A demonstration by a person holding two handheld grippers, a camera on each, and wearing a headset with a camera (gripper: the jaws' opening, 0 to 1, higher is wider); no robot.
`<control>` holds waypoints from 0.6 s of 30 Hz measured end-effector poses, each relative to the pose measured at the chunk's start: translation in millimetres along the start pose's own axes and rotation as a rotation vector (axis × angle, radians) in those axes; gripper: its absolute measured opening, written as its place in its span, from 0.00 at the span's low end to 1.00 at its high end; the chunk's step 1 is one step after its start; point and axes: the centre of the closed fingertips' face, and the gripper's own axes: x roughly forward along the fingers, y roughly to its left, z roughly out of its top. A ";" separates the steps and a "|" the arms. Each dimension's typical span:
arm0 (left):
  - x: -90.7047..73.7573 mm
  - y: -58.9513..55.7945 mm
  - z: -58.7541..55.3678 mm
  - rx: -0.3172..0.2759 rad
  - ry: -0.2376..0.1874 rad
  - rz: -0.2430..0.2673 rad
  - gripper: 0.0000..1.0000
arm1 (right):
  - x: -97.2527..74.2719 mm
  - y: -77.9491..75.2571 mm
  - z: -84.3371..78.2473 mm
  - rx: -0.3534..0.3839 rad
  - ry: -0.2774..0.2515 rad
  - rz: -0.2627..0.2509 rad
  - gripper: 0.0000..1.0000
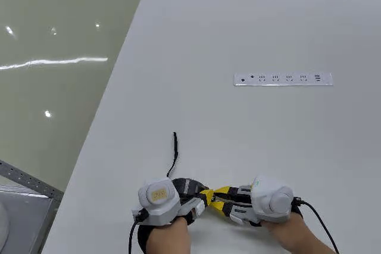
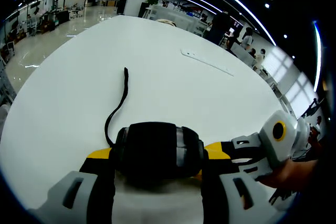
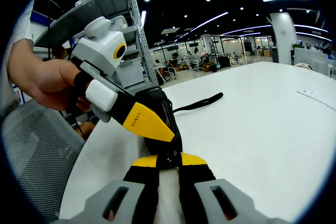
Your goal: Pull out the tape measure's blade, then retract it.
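The left gripper (image 2: 157, 174) clamps the black tape measure (image 2: 157, 148) on the white table (image 1: 238, 129), while the right gripper (image 3: 170, 162) pinches its front edge.

One tape measure (image 1: 186, 187), one power strip (image 1: 283, 79), one table (image 1: 238, 22), two grippers: left gripper (image 2: 158, 157), right gripper (image 3: 168, 162).

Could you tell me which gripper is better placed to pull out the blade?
Right. The right gripper is closed at the front of the tape measure, where the blade should emerge; the left gripper clamps its case, steadying it.
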 end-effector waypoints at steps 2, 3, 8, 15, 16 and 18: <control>0.2 -0.1 -0.5 0.008 0.003 0.002 0.65 | 0.0 0.6 -0.7 -0.013 0.006 -0.001 0.13; 0.9 0.2 -0.9 0.012 0.005 0.003 0.65 | -0.1 0.5 -1.2 -0.013 0.009 0.000 0.13; 0.3 -0.4 -1.4 0.027 0.004 0.004 0.64 | -0.4 0.7 -3.2 -0.018 0.019 0.000 0.14; 0.1 -0.5 -0.9 0.023 -0.001 0.004 0.64 | -0.4 -0.1 -3.3 -0.021 0.017 -0.005 0.14; 0.2 -0.6 -0.8 0.024 -0.001 0.004 0.64 | -0.6 -0.3 -3.1 -0.018 0.018 -0.006 0.14; -0.2 -0.8 -0.7 0.022 0.000 0.004 0.64 | -1.0 -0.8 -2.9 -0.016 0.017 -0.006 0.15</control>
